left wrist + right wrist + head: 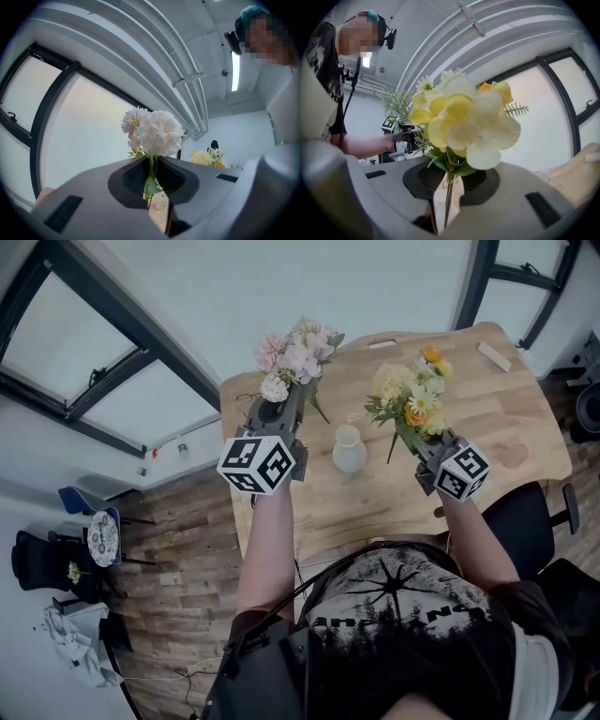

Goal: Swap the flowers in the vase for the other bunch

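- Squeezing the left gripper together on the thin green stems of the pink and white bunch, blooms rising above the jaws.
- Confirming it in the left gripper view: jaws of the left gripper almost meeting and pinching the stem, with the pink and white bunch sitting right over them.
- Clamping the right gripper on the stems of the yellow and orange bunch, flowers fanning up and out.
- Getting the same story from the right gripper view: right gripper closed tight on the stems, yellow and orange bunch filling the middle of the picture.
- Holding both bunches up off the wooden surface, one on each side, well apart from each other.
- Spotting the white vase standing upright on the surface between the two grippers, touching neither bunch.
- Catching the yellow and orange bunch small and far off in the left gripper view.
- Noting a small wooden block lying near the far right corner of the surface.
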`<action>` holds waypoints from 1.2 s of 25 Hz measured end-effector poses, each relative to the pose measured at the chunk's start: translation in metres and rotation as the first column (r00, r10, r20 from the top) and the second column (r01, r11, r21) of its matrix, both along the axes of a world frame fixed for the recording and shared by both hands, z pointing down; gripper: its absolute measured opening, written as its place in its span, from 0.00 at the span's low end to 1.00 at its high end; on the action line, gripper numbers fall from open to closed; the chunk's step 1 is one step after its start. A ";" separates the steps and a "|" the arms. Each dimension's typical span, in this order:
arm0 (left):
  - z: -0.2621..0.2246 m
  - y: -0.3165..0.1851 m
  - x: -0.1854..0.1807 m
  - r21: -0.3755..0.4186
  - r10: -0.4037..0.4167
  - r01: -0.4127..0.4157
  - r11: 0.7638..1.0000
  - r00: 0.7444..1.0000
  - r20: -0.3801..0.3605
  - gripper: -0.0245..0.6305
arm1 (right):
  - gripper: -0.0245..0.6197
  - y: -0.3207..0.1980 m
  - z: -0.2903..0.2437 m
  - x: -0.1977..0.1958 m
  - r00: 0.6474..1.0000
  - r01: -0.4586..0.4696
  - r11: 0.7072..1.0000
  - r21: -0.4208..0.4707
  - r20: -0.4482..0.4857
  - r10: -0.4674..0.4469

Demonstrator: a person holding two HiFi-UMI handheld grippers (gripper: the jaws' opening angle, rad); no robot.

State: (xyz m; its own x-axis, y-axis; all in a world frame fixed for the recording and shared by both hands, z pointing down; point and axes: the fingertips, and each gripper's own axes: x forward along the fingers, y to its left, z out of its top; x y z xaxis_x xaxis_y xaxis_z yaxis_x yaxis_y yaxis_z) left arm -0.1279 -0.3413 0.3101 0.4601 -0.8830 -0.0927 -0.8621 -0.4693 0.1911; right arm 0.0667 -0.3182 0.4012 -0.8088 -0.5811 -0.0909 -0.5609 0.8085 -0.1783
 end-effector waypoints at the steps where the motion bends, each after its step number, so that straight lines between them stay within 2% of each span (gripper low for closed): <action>1: -0.001 0.001 -0.003 0.002 -0.008 0.008 1.000 1.000 0.001 0.11 | 0.15 0.000 0.001 -0.002 1.000 0.007 1.000 -0.002 0.003 -0.007; 6: 0.006 0.012 -0.019 -0.012 -0.051 0.051 0.999 0.999 0.011 0.11 | 0.15 0.000 -0.006 -0.013 0.999 0.028 1.000 0.001 -0.017 -0.028; 10: 0.022 0.023 -0.035 -0.035 -0.088 0.089 0.995 0.996 0.028 0.11 | 0.15 -0.004 -0.027 -0.026 0.998 0.063 0.996 0.061 -0.029 -0.062; 19: 0.048 0.048 -0.095 -0.107 -0.176 0.174 0.979 0.984 -0.006 0.11 | 0.15 -0.022 -0.076 -0.089 0.988 0.155 0.983 0.102 -0.035 -0.152; 26: 0.087 0.074 -0.090 -0.158 -0.226 0.221 0.962 0.974 -0.012 0.11 | 0.15 -0.020 -0.084 -0.097 0.977 0.215 0.965 0.153 -0.020 -0.214; 30: 0.098 0.080 -0.083 -0.183 -0.245 0.238 0.954 0.969 -0.017 0.11 | 0.15 -0.025 -0.078 -0.097 0.971 0.239 0.956 0.170 -0.043 -0.235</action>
State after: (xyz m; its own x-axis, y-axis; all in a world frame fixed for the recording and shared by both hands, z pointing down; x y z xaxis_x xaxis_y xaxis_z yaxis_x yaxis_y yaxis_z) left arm -0.2109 -0.2612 0.4081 0.2300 -0.9712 0.0622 -0.9357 -0.2031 0.2883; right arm -0.0304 -0.3434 0.3233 -0.9242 -0.3495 -0.1538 -0.3517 0.9360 -0.0137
